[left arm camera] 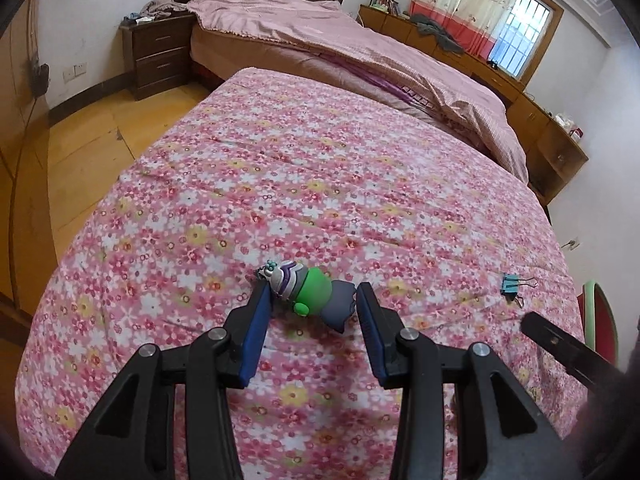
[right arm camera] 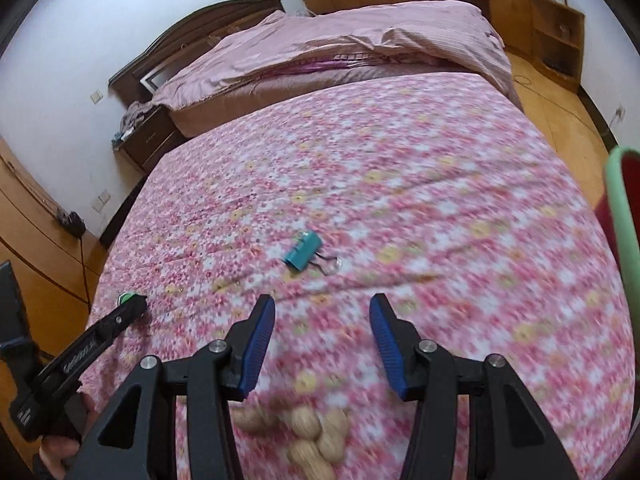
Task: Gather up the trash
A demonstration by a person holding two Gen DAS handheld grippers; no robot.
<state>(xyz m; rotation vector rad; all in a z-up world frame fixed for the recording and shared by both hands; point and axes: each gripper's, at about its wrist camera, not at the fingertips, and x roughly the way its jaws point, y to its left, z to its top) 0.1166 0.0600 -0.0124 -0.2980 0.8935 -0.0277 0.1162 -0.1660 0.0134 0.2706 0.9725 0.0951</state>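
Presently, we list the following. Step in hand, as we judge it: approach to pickup, nothing yet lifted.

Left claw [left arm camera: 314, 300]: jaws apart, straddling a small green-and-purple toy figure [left arm camera: 308, 290] lying on the floral quilt [left arm camera: 320, 168]; the left pad sits at or against the figure's striped end, the right pad just clear of it. Next move: close squarely, then lift.

Right claw [right arm camera: 322, 308]: jaws apart and empty, aimed at a teal binder clip [right arm camera: 304, 250] a little farther off; it must advance and lower before closing.

Walnuts [right arm camera: 312, 428]: a cluster near, beneath the right claw.

Room: open quilt far and left; a red, green-rimmed bin [right arm camera: 624, 216] at the right edge, judged the drop point. The bed's near-left edge falls to the wooden floor [left arm camera: 80, 152].
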